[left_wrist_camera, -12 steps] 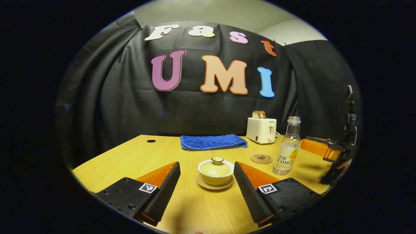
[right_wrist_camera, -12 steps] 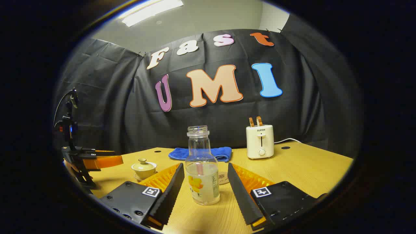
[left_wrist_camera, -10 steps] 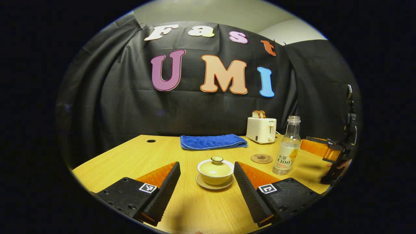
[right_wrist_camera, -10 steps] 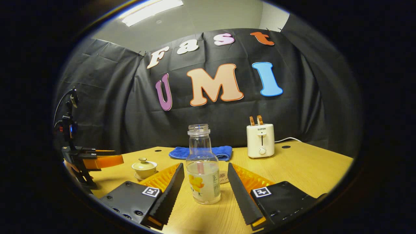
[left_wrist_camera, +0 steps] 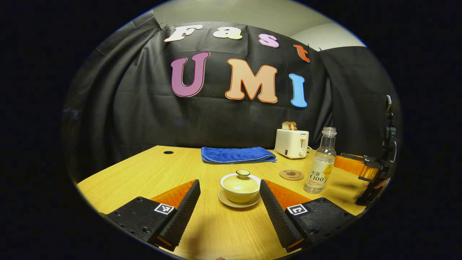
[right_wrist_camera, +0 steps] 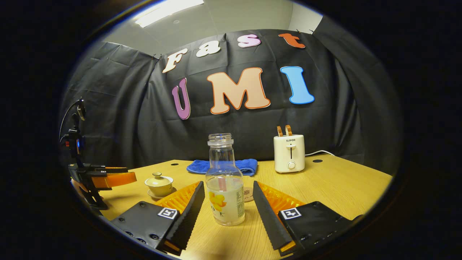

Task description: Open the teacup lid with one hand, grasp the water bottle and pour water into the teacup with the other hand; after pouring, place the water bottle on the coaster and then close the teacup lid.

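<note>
A cream teacup (left_wrist_camera: 240, 187) with its lid (left_wrist_camera: 242, 174) on stands on a saucer on the wooden table (left_wrist_camera: 144, 173). My left gripper (left_wrist_camera: 229, 196) is open, its fingers on either side of the cup and short of it. An uncapped clear water bottle (right_wrist_camera: 224, 187), part full, stands upright between the fingers of my open right gripper (right_wrist_camera: 228, 200), untouched. In the left gripper view the bottle (left_wrist_camera: 322, 162) stands right of the round coaster (left_wrist_camera: 291, 175), with the right gripper (left_wrist_camera: 355, 166) beside it. The right gripper view shows the teacup (right_wrist_camera: 159, 184) and the left gripper (right_wrist_camera: 108, 178) at the left.
A folded blue towel (left_wrist_camera: 236, 154) lies at the back of the table. A white toaster (left_wrist_camera: 291, 143) with bread in it stands at the back right, its cord trailing off (right_wrist_camera: 319, 153). The table has cable holes (left_wrist_camera: 168, 152) near its rear edge.
Both views have tilted down a little, so the table objects sit slightly higher and nearer. The bottle and teacup have not moved, and both grippers remain open.
</note>
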Action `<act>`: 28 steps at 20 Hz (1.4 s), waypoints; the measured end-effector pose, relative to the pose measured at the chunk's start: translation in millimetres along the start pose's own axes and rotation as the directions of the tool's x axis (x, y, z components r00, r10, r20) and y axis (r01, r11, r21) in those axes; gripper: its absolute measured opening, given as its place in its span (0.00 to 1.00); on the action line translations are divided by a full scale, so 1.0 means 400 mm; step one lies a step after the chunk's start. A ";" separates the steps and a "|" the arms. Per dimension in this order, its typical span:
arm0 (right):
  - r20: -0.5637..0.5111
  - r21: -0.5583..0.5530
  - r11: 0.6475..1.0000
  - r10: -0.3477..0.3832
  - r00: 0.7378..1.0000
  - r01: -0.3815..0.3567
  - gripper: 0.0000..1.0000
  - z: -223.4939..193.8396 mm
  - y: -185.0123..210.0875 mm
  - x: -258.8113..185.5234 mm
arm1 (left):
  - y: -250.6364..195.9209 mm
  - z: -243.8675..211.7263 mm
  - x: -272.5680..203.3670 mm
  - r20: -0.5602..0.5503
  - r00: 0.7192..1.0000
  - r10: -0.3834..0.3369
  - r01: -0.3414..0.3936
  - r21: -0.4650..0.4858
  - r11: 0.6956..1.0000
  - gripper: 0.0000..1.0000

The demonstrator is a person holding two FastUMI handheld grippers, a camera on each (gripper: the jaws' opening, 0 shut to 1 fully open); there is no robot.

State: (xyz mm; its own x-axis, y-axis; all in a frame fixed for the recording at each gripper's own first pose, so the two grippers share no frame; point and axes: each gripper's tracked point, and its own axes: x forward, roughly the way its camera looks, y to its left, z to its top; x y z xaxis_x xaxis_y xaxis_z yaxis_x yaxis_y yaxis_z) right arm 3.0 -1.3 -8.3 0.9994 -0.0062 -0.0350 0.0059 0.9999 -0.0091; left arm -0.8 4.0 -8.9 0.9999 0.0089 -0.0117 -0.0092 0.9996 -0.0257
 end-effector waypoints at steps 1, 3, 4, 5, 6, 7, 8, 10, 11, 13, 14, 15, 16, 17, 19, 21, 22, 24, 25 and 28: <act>-0.001 -0.003 1.000 0.001 1.000 -0.001 0.90 -0.002 0.001 -0.001 | 0.001 0.000 0.002 0.001 1.000 0.001 -0.001 0.002 1.000 0.97; 0.000 -0.011 1.000 -0.003 1.000 0.003 0.90 -0.001 0.001 0.000 | 0.004 0.004 0.001 0.009 1.000 0.004 -0.004 0.008 1.000 0.97; 0.000 -0.015 1.000 -0.004 1.000 0.004 0.90 0.001 0.002 0.000 | 0.004 0.005 0.002 0.014 1.000 0.005 -0.005 0.011 1.000 0.97; -0.001 -0.016 1.000 -0.003 1.000 0.003 0.90 -0.002 0.003 -0.001 | 0.002 0.008 0.003 0.021 1.000 0.004 -0.004 0.014 1.000 0.97; -0.003 -0.018 1.000 -0.004 1.000 0.004 0.90 -0.002 0.002 0.000 | 0.001 0.009 0.003 0.027 1.000 0.003 -0.003 0.020 1.000 0.97; -0.007 -0.019 1.000 -0.005 1.000 0.005 0.90 -0.007 0.002 0.001 | -0.002 0.011 0.005 0.034 0.999 -0.001 0.000 0.030 1.000 0.97; -0.007 -0.021 1.000 -0.005 1.000 0.005 0.90 -0.007 0.002 -0.001 | -0.006 0.010 0.005 0.039 0.999 -0.004 0.003 0.043 0.999 0.97; -0.007 -0.027 1.000 -0.005 1.000 0.005 0.87 -0.005 0.003 0.000 | -0.012 0.013 0.011 0.048 0.999 -0.011 0.007 0.074 0.997 0.97; -0.005 -0.030 1.000 -0.006 1.000 0.005 0.87 -0.006 0.004 -0.001 | -0.014 0.015 0.014 0.051 0.999 -0.017 0.013 0.074 0.997 0.97; -0.005 -0.040 0.999 -0.007 1.000 0.007 0.90 -0.006 0.005 0.000 | -0.020 0.013 0.025 0.048 0.999 -0.023 0.019 0.073 0.997 0.97; -0.005 -0.046 0.999 -0.008 1.000 0.008 0.90 -0.006 0.006 0.001 | -0.021 0.010 0.030 0.044 0.999 -0.029 0.026 0.072 0.997 0.97; -0.004 -0.053 0.999 -0.009 1.000 0.008 0.90 -0.007 0.009 -0.001 | -0.023 0.010 0.036 0.042 0.999 -0.033 0.030 0.073 0.997 0.97; -0.004 -0.063 0.998 -0.008 1.000 0.008 0.90 -0.006 0.011 -0.001 | -0.025 0.007 0.046 0.036 0.999 -0.040 0.037 0.074 0.997 0.97; -0.005 -0.069 0.998 -0.004 1.000 0.004 0.90 -0.008 0.013 -0.002 | -0.028 0.004 0.057 0.028 0.999 -0.045 0.043 0.076 0.996 0.97; -0.004 -0.066 0.998 -0.008 1.000 0.008 0.90 -0.008 0.010 0.001 | -0.033 -0.003 0.080 0.006 0.998 -0.057 0.056 0.079 0.995 0.97; -0.005 -0.066 0.998 -0.006 1.000 0.005 0.92 -0.010 0.013 -0.001 | -0.038 -0.011 0.103 -0.018 0.998 -0.066 0.067 0.081 0.994 0.97; -0.005 -0.066 0.998 -0.006 1.000 0.005 0.91 -0.008 0.013 0.000 | -0.038 -0.018 0.114 -0.029 0.997 -0.067 0.069 0.081 0.994 0.97; -0.008 -0.066 0.998 0.000 1.000 0.000 0.92 -0.009 0.015 -0.001 | -0.041 -0.028 0.137 -0.056 0.996 -0.068 0.073 0.083 0.994 0.97; -0.008 -0.066 0.998 0.003 1.000 -0.003 0.92 -0.010 0.016 0.000 | -0.042 -0.034 0.144 -0.072 0.995 -0.071 0.077 0.084 0.994 0.97; -0.007 -0.066 0.998 0.005 1.000 -0.005 0.91 -0.008 0.016 0.000 | -0.043 -0.045 0.171 -0.103 0.992 -0.074 0.083 0.087 0.993 0.96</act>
State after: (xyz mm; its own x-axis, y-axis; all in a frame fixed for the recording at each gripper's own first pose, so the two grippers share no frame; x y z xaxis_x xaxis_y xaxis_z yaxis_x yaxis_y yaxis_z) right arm 3.0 4.9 -11.6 0.9991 -0.0016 -0.0426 -0.0016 0.9972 -0.0746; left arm 67.5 -12.9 -27.3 0.9913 -0.0681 -0.1129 0.0753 0.9953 0.0606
